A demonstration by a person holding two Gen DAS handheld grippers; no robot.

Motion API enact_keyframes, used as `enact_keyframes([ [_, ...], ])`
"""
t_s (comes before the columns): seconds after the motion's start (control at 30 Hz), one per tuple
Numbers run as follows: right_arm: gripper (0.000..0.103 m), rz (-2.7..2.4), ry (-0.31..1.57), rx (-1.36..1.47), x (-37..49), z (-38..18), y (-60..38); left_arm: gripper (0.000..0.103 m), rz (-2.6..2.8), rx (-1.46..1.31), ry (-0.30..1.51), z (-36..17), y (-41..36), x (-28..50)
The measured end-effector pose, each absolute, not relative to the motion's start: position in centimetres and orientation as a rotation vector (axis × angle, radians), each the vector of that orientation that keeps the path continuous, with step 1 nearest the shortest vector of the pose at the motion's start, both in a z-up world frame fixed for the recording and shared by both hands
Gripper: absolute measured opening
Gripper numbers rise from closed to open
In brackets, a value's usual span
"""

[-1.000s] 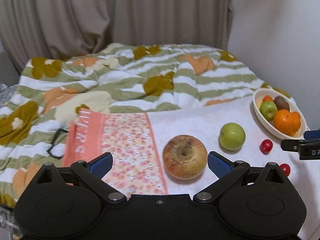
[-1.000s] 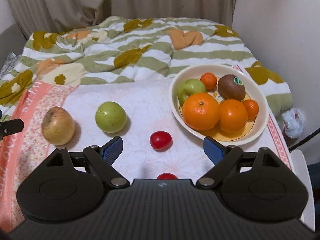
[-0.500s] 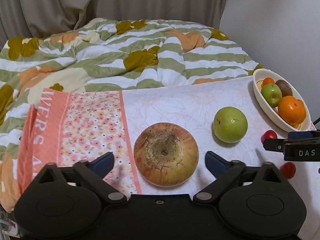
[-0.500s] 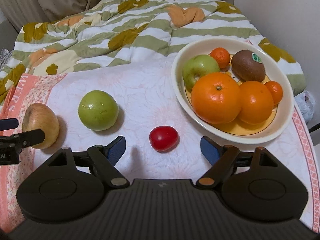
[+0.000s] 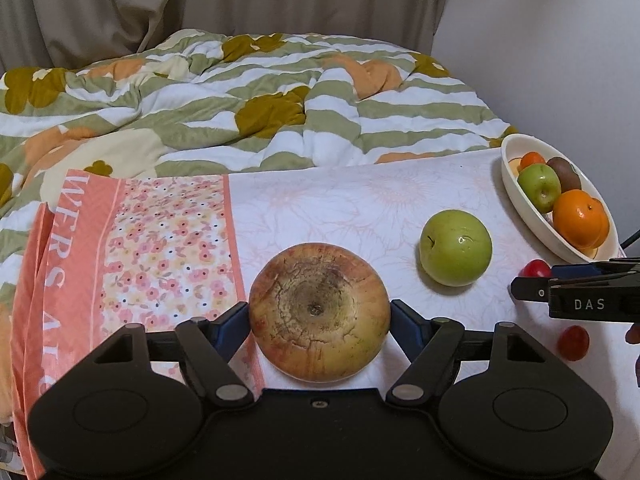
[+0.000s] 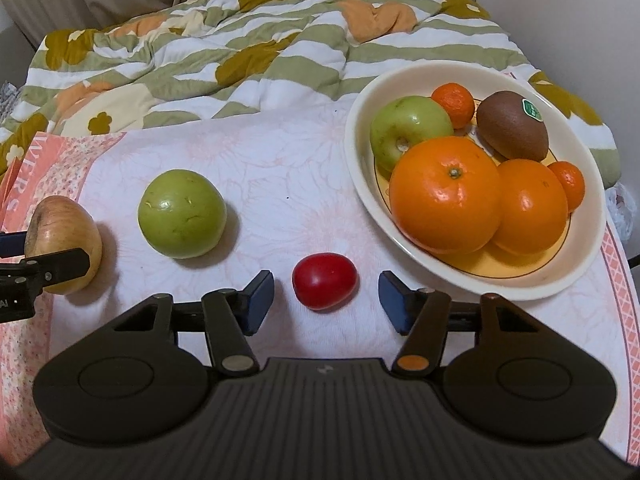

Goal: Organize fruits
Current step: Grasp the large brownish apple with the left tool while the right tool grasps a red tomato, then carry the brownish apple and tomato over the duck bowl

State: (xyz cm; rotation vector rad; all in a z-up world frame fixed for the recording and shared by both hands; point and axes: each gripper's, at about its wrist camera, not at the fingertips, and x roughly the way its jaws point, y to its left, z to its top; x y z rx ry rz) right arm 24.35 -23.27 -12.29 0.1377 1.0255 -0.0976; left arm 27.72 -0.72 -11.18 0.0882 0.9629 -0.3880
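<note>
Left hand-held gripper (image 5: 319, 322) has dropped over the big russet, yellow-brown round fruit (image 5: 319, 312) on the floral cloth (image 5: 320, 200) spread on the bed; its jaws have just been closing and now seem to touch both flanks. Right hand-held gripper (image 6: 326, 300), also narrowing, straddles the small red tomato-like fruit (image 6: 324, 286) without contact, beside the cream bowl (image 6: 592, 248). Both pickups look imminent.

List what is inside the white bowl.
The white bowl holds a green apple, a kiwi, two large oranges, and two small mandarins. Anything lying beneath the oranges is covered.
</note>
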Motion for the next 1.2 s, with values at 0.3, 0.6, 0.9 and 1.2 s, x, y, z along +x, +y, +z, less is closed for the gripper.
enact_keyframes([
  [0.3, 0.06, -0.104, 1.021, 0.116, 24.6, -12.5, -23.3, 0.078, -0.364, 0.09, 0.959, -11.2, -0.4, 27.2],
  [0.6, 0.05, -0.104, 0.997, 0.11, 24.3, -11.7, -23.2, 0.078, -0.349, 0.086, 0.95, -10.7, -0.3, 26.2],
  [0.9, 0.05, -0.093, 0.945, 0.103, 22.1, -9.1, -22.6, 0.078, -0.346, 0.069, 0.904, -8.6, 0.0, 23.9],
  [1.2, 0.05, -0.113, 0.868, 0.116, 17.1, -4.8, -22.2, 0.078, -0.394, 0.064, 0.838, -5.3, -1.0, 20.3],
])
